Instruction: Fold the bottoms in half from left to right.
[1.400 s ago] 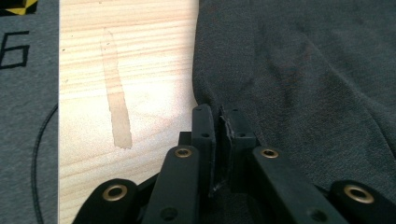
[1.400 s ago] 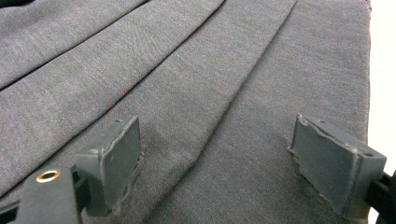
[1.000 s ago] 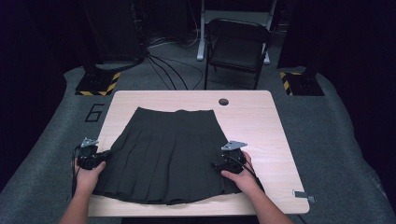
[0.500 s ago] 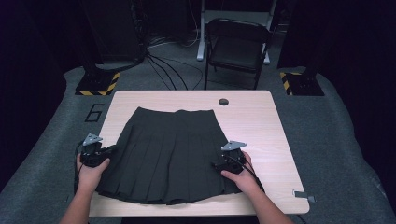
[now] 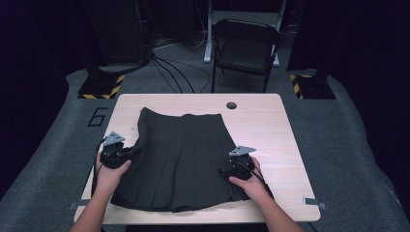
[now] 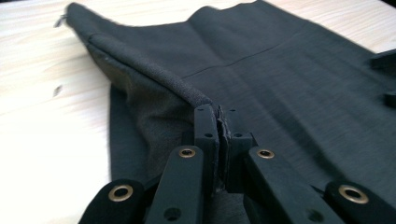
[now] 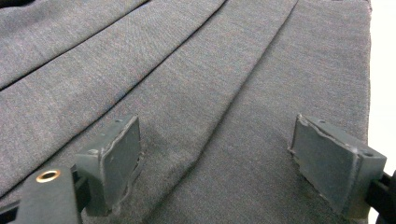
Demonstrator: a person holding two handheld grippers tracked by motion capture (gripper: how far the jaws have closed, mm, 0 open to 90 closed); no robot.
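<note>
A dark pleated skirt (image 5: 181, 159) lies spread on the wooden table (image 5: 270, 125), waistband at the far side. My left gripper (image 5: 131, 150) is shut on the skirt's left edge and holds it lifted off the table, so that the side folds inward. In the left gripper view the jaws pinch the raised skirt edge (image 6: 154, 74) at the left gripper (image 6: 219, 126). My right gripper (image 5: 223, 170) rests on the skirt's right side. Its jaws stand wide open over the pleated cloth (image 7: 196, 93) at the right gripper (image 7: 217, 163), gripping nothing.
A round hole (image 5: 231, 105) is in the table near its far edge. A black folding chair (image 5: 246, 48) stands behind the table, with cables (image 5: 169, 72) on the floor. Bare tabletop lies to the right of the skirt.
My left gripper has risen and moved inward and away from me, pulling the skirt's left edge up and over. The right gripper has stayed put.
</note>
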